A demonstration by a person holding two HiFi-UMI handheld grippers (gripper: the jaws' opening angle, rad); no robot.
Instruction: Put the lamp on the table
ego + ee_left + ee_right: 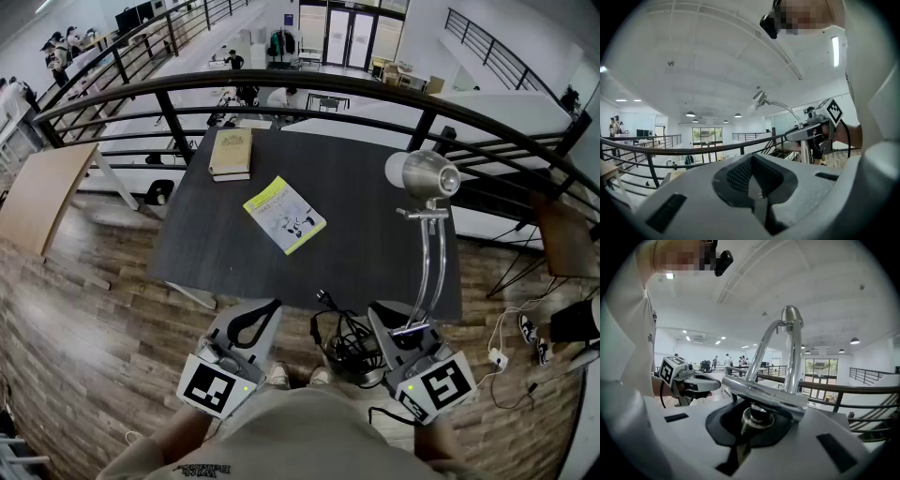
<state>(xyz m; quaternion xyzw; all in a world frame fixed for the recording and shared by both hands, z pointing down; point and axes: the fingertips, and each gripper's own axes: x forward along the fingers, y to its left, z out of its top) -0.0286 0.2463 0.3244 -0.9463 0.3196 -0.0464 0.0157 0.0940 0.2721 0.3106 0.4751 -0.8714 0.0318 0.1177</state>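
Observation:
A chrome desk lamp (429,246) with a round head stands upright, and my right gripper (405,330) is shut on its lower bar at the near edge of the dark table (366,234). In the right gripper view the lamp's curved stem (792,357) rises from between the jaws, over a metal knob (753,417). My left gripper (251,323) is shut with nothing in it, level, to the left of the lamp and just short of the table's front edge. The left gripper view shows the lamp (761,98) off to its right.
A brown book (231,153) and a yellow booklet (284,214) lie on the table's left half. A black cable (342,339) hangs in a tangle between the grippers. A black railing (281,84) runs behind the table. A wooden board (42,192) stands at left.

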